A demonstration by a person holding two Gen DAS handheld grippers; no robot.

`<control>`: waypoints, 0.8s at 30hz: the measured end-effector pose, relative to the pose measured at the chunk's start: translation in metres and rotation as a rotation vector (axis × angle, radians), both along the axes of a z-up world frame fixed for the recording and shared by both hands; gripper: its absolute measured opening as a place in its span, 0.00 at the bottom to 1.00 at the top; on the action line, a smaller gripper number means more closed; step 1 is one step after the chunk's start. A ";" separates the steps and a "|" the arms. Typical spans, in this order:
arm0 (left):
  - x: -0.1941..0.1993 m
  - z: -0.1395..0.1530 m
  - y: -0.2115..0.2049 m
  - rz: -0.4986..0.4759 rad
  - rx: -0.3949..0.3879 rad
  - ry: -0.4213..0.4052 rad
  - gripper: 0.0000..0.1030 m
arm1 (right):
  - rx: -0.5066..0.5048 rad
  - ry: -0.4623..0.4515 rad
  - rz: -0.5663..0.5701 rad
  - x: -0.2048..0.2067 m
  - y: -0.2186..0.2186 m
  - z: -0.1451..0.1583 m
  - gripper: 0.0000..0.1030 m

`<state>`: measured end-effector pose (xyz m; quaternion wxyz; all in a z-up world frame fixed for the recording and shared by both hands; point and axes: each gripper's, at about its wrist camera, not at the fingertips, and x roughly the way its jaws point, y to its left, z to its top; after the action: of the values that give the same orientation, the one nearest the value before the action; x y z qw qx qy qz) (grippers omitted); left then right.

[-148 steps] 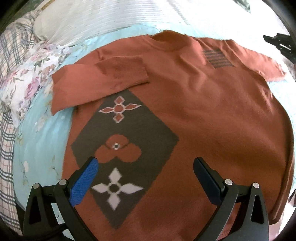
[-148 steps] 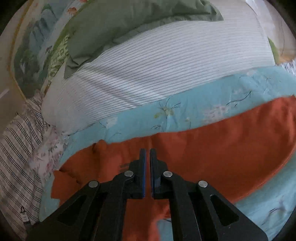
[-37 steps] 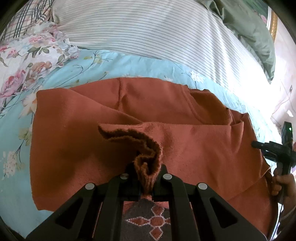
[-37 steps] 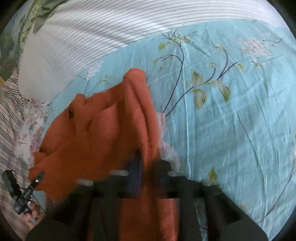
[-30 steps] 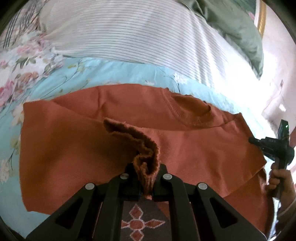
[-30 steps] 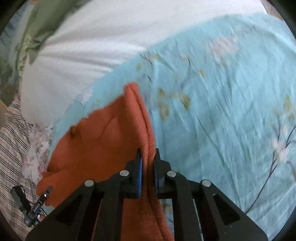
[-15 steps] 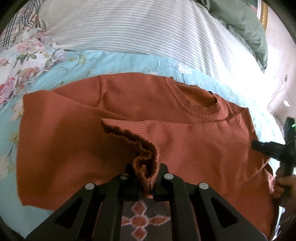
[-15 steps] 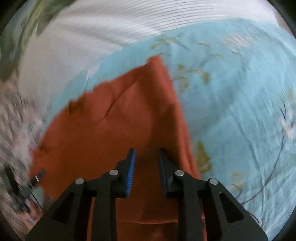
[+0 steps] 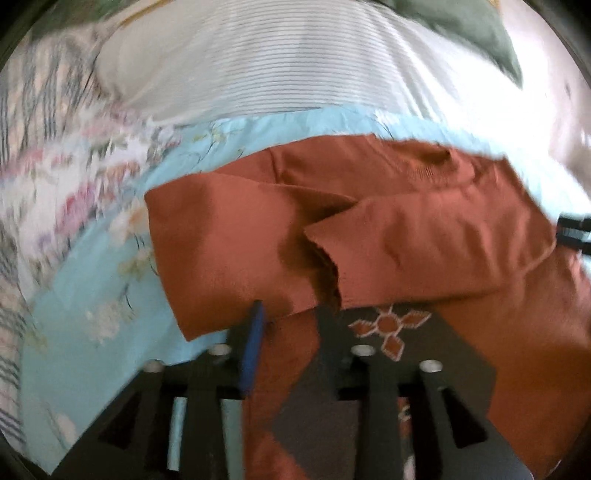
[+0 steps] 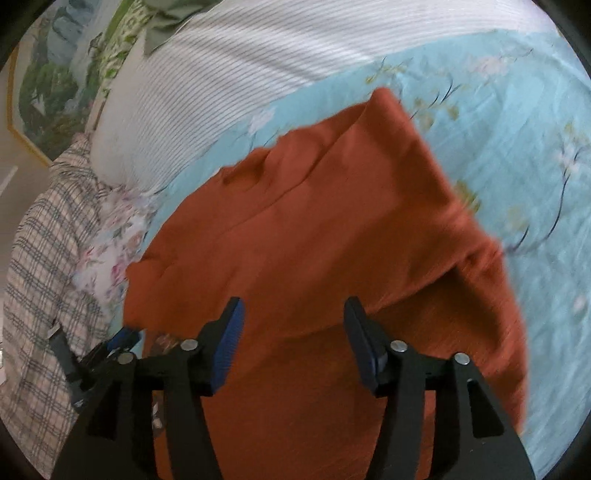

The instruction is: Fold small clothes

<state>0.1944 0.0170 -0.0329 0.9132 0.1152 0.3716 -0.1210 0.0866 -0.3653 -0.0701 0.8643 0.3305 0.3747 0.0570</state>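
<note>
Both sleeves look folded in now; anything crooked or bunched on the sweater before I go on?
One thing: the right sleeve lies slanted across the sweater, and its cuff is curled up and gaping instead of flat. Both the left gripper and the right gripper are open.

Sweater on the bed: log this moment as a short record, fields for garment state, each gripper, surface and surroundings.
garment: rust-orange sweater lying on the bed, dark diamond panel facing up
sleeves: both folded across the chest; the right sleeve lies on top, its cuff near the middle
left gripper: open, empty, just above the fabric
right gripper: open, empty, over the sweater body
surface: light blue floral sheet
surroundings: white striped pillow, plaid cloth, green bedding
image quality: left view motion-blurred
</note>
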 end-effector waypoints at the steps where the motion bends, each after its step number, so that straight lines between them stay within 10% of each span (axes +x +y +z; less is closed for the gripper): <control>1: -0.001 -0.002 -0.005 -0.027 0.037 -0.007 0.49 | 0.004 0.007 0.007 -0.002 0.005 -0.002 0.60; 11: 0.017 -0.033 -0.024 -0.114 0.342 -0.046 0.59 | 0.083 0.026 0.025 -0.001 0.026 -0.007 0.62; 13: 0.029 -0.036 -0.022 -0.095 0.338 -0.030 0.40 | 0.091 0.021 0.024 0.001 0.028 -0.006 0.62; 15: 0.039 -0.033 -0.016 -0.072 0.281 -0.002 0.08 | 0.091 0.016 0.024 0.002 0.029 -0.004 0.61; 24: 0.057 0.021 0.043 0.086 -0.241 0.035 0.03 | 0.107 -0.003 0.023 0.002 0.034 0.001 0.61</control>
<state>0.2515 0.0601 -0.0122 0.9182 -0.0136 0.3747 -0.1275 0.0882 -0.3317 -0.0695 0.8452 0.3720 0.3736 0.0872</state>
